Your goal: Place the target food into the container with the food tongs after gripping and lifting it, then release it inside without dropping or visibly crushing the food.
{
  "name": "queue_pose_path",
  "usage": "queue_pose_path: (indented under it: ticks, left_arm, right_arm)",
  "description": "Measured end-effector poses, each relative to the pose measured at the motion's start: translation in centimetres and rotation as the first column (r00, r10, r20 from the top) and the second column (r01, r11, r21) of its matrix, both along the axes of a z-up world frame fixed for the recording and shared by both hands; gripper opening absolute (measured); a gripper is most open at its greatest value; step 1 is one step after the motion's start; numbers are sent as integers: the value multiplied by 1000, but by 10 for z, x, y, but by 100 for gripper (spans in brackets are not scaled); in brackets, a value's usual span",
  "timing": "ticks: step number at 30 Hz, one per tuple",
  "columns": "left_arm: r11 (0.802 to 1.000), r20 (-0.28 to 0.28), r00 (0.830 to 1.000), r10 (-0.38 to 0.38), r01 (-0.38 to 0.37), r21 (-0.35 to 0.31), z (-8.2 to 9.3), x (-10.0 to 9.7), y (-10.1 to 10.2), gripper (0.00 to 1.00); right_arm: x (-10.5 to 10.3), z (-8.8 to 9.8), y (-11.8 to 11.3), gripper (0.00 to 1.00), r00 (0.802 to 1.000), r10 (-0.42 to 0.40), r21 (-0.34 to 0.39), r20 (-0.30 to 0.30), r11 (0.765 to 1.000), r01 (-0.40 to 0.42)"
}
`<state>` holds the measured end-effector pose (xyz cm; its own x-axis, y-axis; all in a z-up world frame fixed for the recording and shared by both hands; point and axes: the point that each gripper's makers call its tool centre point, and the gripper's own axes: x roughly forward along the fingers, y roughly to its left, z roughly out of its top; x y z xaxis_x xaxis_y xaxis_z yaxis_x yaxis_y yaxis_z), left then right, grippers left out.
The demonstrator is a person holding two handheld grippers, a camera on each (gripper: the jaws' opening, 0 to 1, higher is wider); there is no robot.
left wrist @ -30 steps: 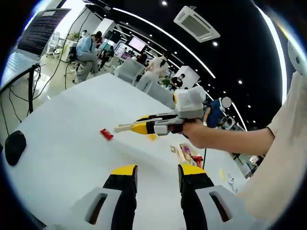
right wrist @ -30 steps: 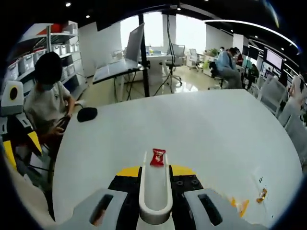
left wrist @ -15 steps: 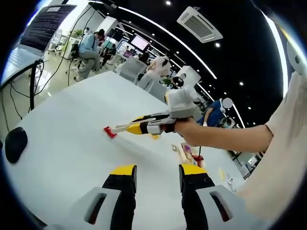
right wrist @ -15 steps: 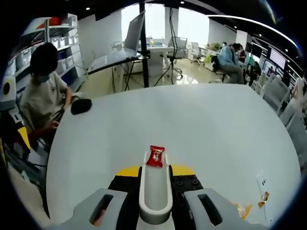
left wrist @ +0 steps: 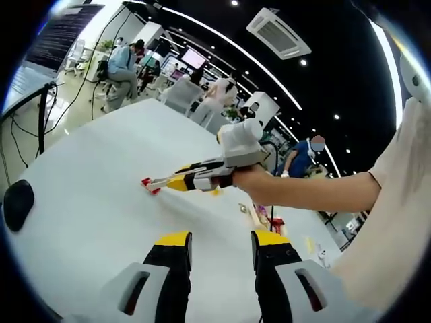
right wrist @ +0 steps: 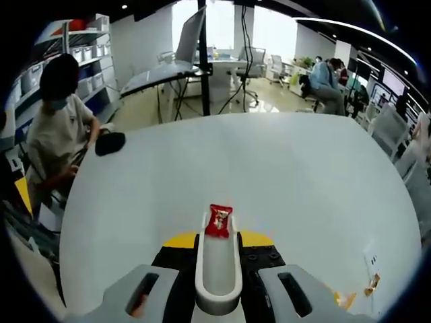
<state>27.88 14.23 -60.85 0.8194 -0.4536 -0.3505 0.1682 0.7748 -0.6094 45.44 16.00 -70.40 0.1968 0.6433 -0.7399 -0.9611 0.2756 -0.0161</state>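
A small red food packet (left wrist: 149,186) lies on the white table (left wrist: 87,202). White food tongs (right wrist: 218,264) are held in my right gripper (right wrist: 217,242), which is shut on them. The tongs' tips (right wrist: 218,232) sit right at the red packet (right wrist: 218,221); whether they pinch it cannot be told. In the left gripper view a hand carries the right gripper (left wrist: 202,180) in from the right, with the tongs (left wrist: 161,182) reaching down-left to the packet. My left gripper (left wrist: 222,241) stands open over the table's near part with nothing between its jaws.
A black rounded object (left wrist: 17,205) rests near the table's edge, also seen at the far left (right wrist: 110,142). A seated person (right wrist: 57,134) is beside it. Loose snack wrappers (left wrist: 262,215) lie toward the table's other side (right wrist: 369,282). Office desks and chairs stand beyond.
The right gripper has carried the tongs forward and down to the red packet; their tips now meet it. The left gripper has hardly moved.
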Motion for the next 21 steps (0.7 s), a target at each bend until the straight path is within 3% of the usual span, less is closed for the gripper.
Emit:
queue_pose_path:
  ticks: [21]
  left_arm:
    - [997,-29,1000,-10,12,79,-9,0,2,38]
  right_arm:
    - [0,-5,3,20,1000,13,-26,18,1000,-12]
